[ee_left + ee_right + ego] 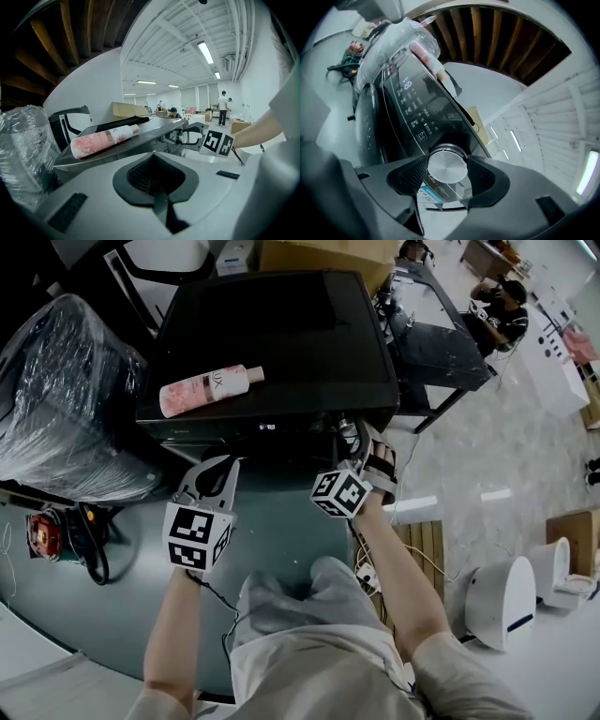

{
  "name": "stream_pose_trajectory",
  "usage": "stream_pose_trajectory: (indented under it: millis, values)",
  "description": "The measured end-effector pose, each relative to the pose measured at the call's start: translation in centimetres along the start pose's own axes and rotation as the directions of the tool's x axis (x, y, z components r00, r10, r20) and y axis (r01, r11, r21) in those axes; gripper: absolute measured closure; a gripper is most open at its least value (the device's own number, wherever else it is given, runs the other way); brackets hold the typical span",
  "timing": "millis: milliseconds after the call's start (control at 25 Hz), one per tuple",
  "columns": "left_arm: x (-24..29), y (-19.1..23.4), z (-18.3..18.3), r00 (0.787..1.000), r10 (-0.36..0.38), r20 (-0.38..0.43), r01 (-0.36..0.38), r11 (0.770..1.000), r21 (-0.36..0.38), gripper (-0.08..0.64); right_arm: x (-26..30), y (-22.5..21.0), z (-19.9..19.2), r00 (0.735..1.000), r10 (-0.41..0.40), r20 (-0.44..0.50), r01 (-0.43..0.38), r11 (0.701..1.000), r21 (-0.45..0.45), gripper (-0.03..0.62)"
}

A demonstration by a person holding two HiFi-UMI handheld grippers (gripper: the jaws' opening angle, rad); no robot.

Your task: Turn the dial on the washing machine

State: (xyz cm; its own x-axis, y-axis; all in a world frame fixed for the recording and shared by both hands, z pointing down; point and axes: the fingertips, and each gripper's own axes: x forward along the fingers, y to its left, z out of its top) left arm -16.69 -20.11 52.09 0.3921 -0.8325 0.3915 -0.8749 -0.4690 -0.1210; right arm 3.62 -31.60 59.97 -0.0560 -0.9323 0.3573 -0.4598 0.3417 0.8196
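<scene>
The right gripper (446, 172) clamps its jaws on both sides of the dial (446, 164) — a smooth metal knob on the washing machine (272, 334) front panel. Rigid and probably slick, it wants a firm hold on its rim. The left gripper (154, 180) hangs nearby, jaws together, empty.

Grey tee (314, 638), b/w marker cubes (198, 537)

Pink bottle (208, 388) lies near plastic-wrapped bundle (66, 399).
</scene>
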Motion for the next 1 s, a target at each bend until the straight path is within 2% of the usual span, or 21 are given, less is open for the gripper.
stream_pose_trajectory:
  millis: [160, 320, 440, 680, 800, 880, 920, 1000]
  values:
    - [-0.1, 0.3, -0.1, 1.000, 0.008, -0.020, -0.008, 1.000, 0.003, 0.541, 0.0, 0.3, 0.0, 0.999, -0.032, -0.009, 0.030, 0.989, -0.146, 0.298]
    - [-0.3, 0.3, 0.3, 1.000, 0.006, -0.025, -0.006, 1.000, 0.006, 0.540, -0.2, 0.4, -0.2, 0.999, -0.053, -0.001, 0.051, 0.958, -0.281, 0.298]
    - [-0.5, 0.5, 0.6, 1.000, 0.004, -0.023, -0.003, 1.000, 0.009, 0.541, -0.4, 0.4, -0.1, 0.999, -0.048, 0.004, 0.046, 0.938, -0.345, 0.299]
    - [-1.7, 0.2, 0.7, 0.999, -0.007, -0.035, 0.006, 0.999, -0.040, 0.540, -0.5, 0.8, -0.3, 1.000, -0.020, -0.001, 0.017, 0.862, -0.506, 0.301]
    - [-2.7, 0.4, 2.0, 1.000, 0.017, 0.013, -0.016, 0.999, -0.035, 0.541, -0.8, 1.4, 0.4, 0.999, 0.042, 0.009, -0.032, 0.867, -0.497, 0.304]
    - [-3.3, 0.3, 2.6, 0.999, 0.027, 0.037, -0.026, 0.999, -0.034, 0.541, -0.9, 1.0, 0.0, 0.999, 0.032, 0.009, -0.023, 0.869, -0.495, 0.316]
    - [-3.6, 0.1, 2.9, 0.999, 0.028, 0.042, -0.026, 0.999, -0.036, 0.541, -1.2, 0.4, 0.0, 1.000, 0.020, 0.015, -0.010, 0.878, -0.479, 0.322]
    - [-4.3, -0.3, 3.4, 0.999, 0.023, 0.044, -0.021, 0.999, -0.036, 0.541, -2.3, -0.9, 0.4, 0.999, 0.026, 0.035, -0.010, 0.920, -0.391, 0.311]
